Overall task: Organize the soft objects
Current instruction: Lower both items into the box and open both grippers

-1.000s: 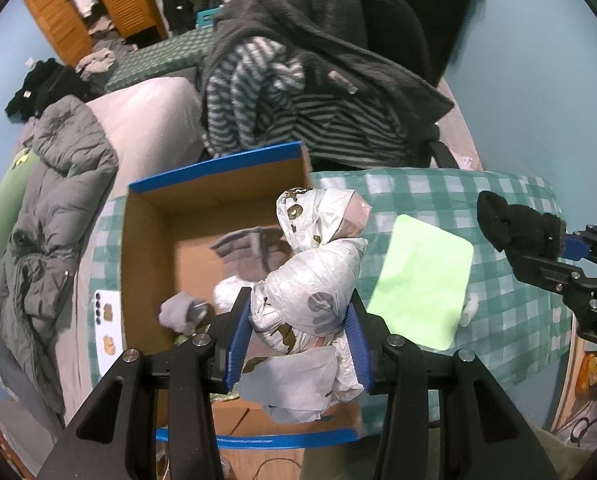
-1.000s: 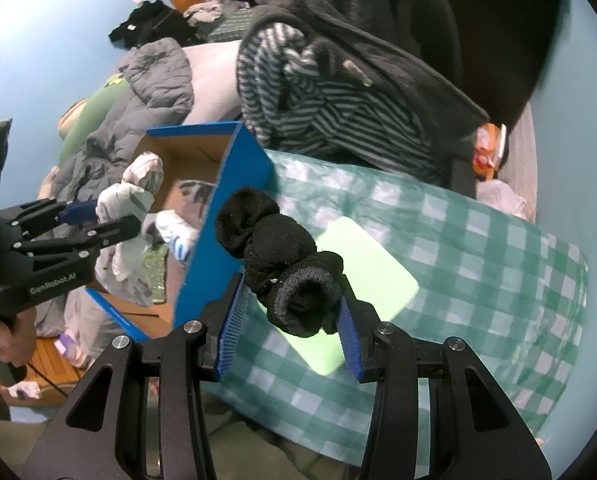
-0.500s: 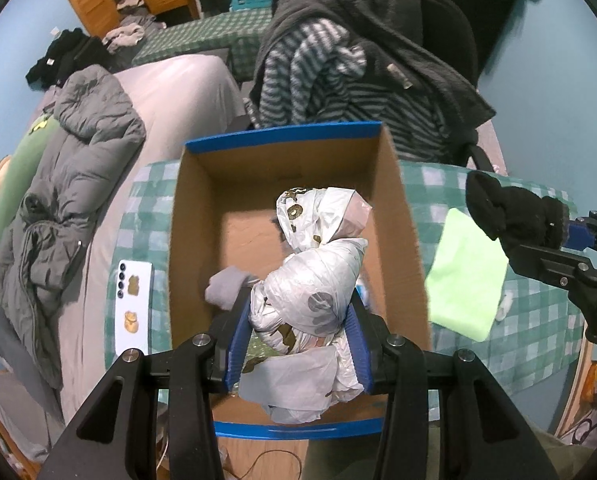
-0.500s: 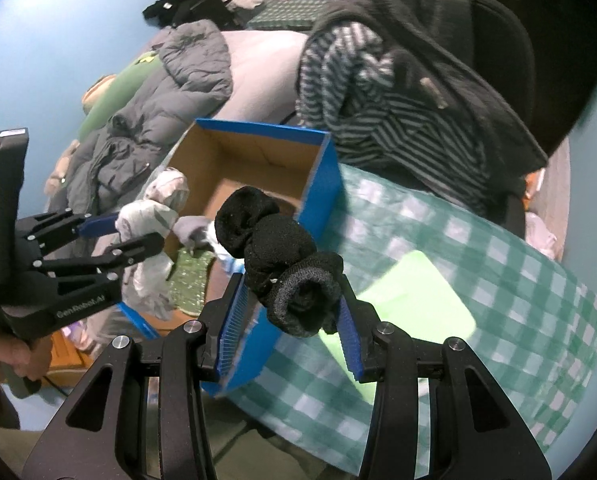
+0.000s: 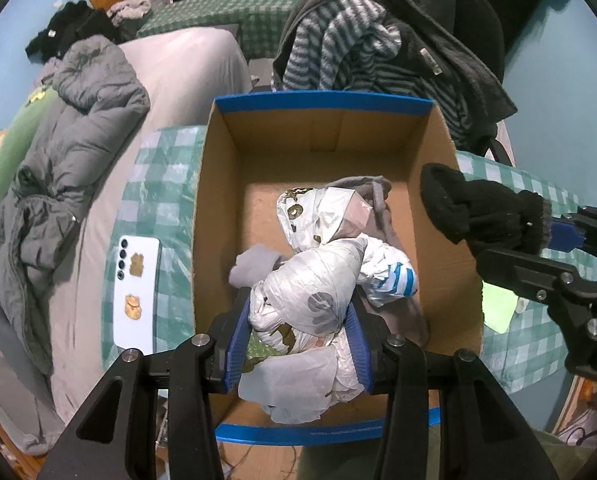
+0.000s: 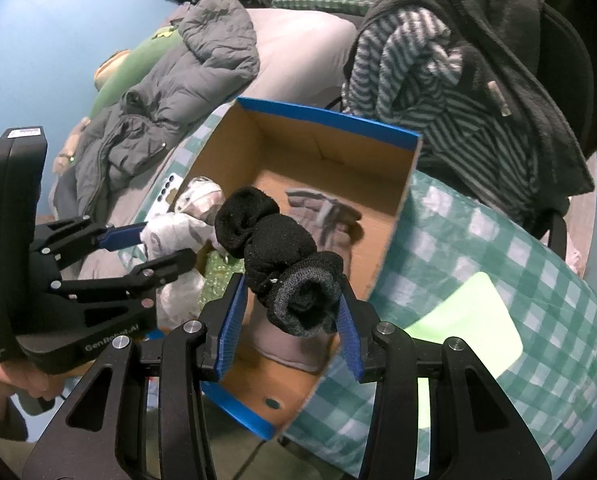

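A blue-rimmed cardboard box (image 5: 322,102) stands open on the green checked table; it also shows in the right wrist view (image 6: 326,118). My left gripper (image 5: 296,338) is shut on a crumpled white patterned plastic bag (image 5: 318,272) and holds it over the box. My right gripper (image 6: 288,322) is shut on a rolled black sock (image 6: 276,252), held above the box's right side; the sock also shows in the left wrist view (image 5: 482,208). Grey cloth (image 5: 254,266) and a blue-striped white sock (image 5: 394,280) lie in the box.
A white phone (image 5: 136,290) lies on the table left of the box. A light green cloth (image 6: 470,320) lies on the table right of it. A chair with dark and striped clothes (image 5: 382,36) stands behind. A grey jacket (image 5: 70,132) lies on the bed at left.
Both grippers have moved left with their loads. The bag is now over the middle of the box, and the black sock has come over the box's right side.
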A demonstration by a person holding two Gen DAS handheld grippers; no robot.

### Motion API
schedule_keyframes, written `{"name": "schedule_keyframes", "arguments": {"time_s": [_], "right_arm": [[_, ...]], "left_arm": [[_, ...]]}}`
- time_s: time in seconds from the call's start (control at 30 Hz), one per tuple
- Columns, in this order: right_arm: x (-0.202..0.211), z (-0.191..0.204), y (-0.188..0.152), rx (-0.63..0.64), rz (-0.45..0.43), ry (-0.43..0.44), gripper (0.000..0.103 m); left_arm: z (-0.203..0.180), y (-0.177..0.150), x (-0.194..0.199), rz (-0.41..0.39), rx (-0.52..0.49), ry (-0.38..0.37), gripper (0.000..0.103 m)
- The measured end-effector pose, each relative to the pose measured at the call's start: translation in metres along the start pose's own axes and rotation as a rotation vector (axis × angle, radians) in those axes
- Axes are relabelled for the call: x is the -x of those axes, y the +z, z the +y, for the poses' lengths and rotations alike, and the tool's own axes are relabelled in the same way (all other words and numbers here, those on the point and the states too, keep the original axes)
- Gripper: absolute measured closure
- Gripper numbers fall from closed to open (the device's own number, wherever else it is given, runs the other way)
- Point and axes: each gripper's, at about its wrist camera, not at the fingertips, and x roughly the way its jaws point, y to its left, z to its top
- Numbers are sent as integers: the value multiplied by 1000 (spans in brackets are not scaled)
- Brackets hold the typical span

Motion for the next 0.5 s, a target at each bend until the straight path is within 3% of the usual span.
{"name": "schedule_keyframes", "arguments": {"time_s": [0.27,0.3,0.5], "right_arm": [[-15,6,6,-15,24,-17,57],[-15,6,7,-18,26,-17,52],[-10,0,7,-48,13,-33,49]], "left_arm": [[3,-2,-9,16,-30,16,55],[3,-3,-9,19,-33,18,54],[4,-1,-5,10,-50,34,33]]}}
